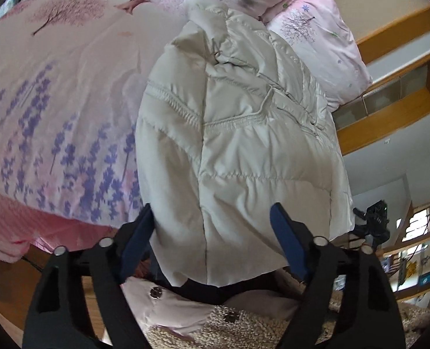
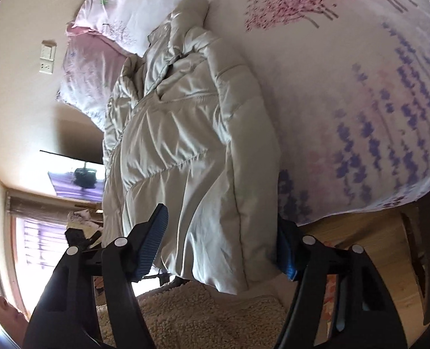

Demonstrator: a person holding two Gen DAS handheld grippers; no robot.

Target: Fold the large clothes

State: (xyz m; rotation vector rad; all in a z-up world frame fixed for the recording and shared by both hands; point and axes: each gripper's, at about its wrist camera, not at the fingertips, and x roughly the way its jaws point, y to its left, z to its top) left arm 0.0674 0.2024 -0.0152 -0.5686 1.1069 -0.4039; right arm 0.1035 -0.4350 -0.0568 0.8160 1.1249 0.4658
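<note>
A cream quilted puffer jacket (image 1: 238,122) lies lengthwise on a floral bedspread (image 1: 55,101), its hem hanging toward me over the bed edge. My left gripper (image 1: 215,238) is open, its blue pads on either side of the jacket's hem. The jacket also shows in the right wrist view (image 2: 191,145), rumpled at the far collar end. My right gripper (image 2: 223,244) is open, its jaws straddling the near hem; the right pad (image 2: 287,250) is partly hidden behind the fabric.
Pink floral pillows (image 1: 322,37) lie at the head of the bed. A wooden shelf unit (image 1: 389,110) stands beside it. My fleece coat (image 2: 191,314) is below the grippers. A window (image 2: 37,244) and a wooden floor (image 2: 369,250) show near the bed edge.
</note>
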